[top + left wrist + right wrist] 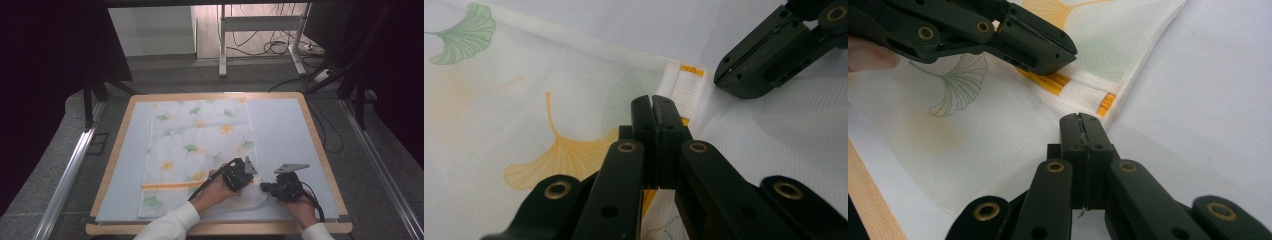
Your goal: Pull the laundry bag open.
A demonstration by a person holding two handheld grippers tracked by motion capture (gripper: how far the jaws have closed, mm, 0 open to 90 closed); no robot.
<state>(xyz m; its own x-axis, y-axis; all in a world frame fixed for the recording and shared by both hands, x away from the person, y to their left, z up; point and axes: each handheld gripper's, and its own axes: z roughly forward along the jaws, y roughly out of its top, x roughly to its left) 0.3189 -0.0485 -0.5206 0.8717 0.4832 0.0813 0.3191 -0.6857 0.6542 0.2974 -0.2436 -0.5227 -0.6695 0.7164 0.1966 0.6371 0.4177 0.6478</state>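
A white cloth printed with green and orange ginkgo leaves (197, 150) lies flat on a pale sheet covering the wooden bench (320, 150), filling the centre of the high view. At lower centre, the left tool (243, 181) sits over the cloth's near right corner, which is folded back. In the left gripper view its jaws are pressed together above the fabric. The right tool (265, 188), just beside it at the cloth's edge, also has its jaws closed, holding nothing visible.
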